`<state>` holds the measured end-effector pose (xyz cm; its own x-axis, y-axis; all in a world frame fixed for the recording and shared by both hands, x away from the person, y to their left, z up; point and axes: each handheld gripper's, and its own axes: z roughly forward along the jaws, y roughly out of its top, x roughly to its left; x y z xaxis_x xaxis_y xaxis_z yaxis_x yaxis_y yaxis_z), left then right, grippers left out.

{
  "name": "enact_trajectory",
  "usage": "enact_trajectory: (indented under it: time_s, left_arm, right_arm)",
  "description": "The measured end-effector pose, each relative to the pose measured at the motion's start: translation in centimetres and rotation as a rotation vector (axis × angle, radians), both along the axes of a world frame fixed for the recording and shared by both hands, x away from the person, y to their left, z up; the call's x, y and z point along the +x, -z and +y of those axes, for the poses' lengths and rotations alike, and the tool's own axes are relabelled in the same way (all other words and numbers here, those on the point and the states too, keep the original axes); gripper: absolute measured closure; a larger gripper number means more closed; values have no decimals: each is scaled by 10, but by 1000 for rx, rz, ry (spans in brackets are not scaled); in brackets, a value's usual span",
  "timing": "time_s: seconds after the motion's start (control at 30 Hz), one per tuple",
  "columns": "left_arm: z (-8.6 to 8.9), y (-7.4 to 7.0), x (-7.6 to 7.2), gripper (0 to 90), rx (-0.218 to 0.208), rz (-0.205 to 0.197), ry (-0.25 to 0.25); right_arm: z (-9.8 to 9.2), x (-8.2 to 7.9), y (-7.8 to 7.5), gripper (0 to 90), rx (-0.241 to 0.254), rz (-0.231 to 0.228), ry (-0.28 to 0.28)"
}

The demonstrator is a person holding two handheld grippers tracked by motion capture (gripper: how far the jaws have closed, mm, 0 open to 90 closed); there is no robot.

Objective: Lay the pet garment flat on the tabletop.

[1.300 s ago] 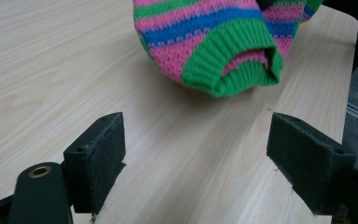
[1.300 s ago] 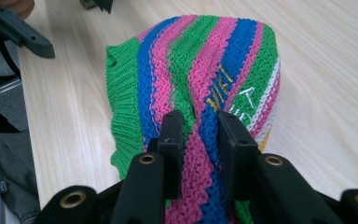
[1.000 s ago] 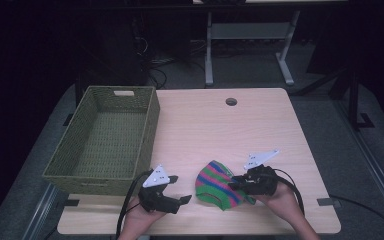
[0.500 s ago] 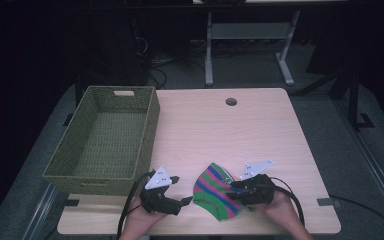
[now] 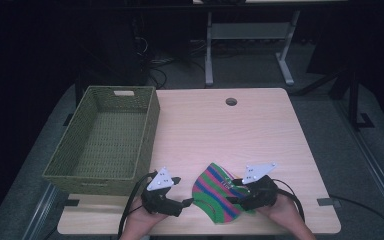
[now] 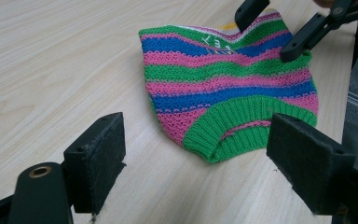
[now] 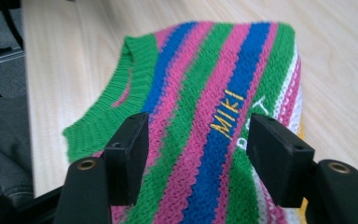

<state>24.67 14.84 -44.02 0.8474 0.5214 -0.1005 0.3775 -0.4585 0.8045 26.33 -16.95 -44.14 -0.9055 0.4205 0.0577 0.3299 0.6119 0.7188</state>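
Moving in: our right gripper (image 5: 237, 196) has come down and closer to us since a moment ago, and now sits over the striped knit sweater (image 5: 219, 192).
What it means: we think we are about to pinch the sweater and lift it.
Right tongs: spread wide, nothing held, cloth between the jaws (image 7: 196, 158).
Left tongs: our left gripper (image 5: 182, 192) is spread wide too, nothing held, just beside the green hem (image 6: 223, 135).
Sweater spot: flat on the table (image 5: 260, 130), near our edge.
Nearby: a green basket (image 5: 150, 125) stands to the left, with nothing in it.
In the way: nothing lies between the sweater and the basket.
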Motion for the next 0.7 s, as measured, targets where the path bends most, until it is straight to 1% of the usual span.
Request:
enact_trajectory:
  time_s: [0.03,0.13,0.2,0.23,0.33,0.4,0.47,0.53,0.57,0.6,0.67,0.7]
  left_arm:
    - [0,0,0,196,-1,4,-2]
    - [0,0,1,197,7,2,2]
    - [0,0,0,201,12,0,4]
    - [-1,0,0,201,14,-2,3]
    - [0,0,0,209,9,1,3]
    - [0,0,0,211,8,5,2]
    - [0,0,0,221,11,6,9]
    - [0,0,0,229,14,6,11]
    - [0,0,0,230,12,4,12]
    - [0,0,-1,234,7,5,12]
    - [0,-1,-1,243,3,6,12]
    - [0,-1,-1,243,5,4,11]
  right_arm:
    - [-2,-4,-4,375,21,-9,-16]
    - [-1,-8,-6,378,30,-23,-45]
    - [2,-10,-5,382,11,-23,-72]
    - [3,-11,-4,392,8,-33,-90]
    - [8,-15,-4,426,16,-13,-138]
    - [11,-18,-3,456,4,4,-165]
    - [14,-19,1,475,-29,11,-190]
    - [15,-20,4,499,-41,22,-215]
    - [15,-20,5,509,-48,16,-223]
    - [16,-20,6,519,-53,32,-232]
    - [17,-19,9,522,-75,17,-259]
    - [17,-20,10,526,-84,32,-261]
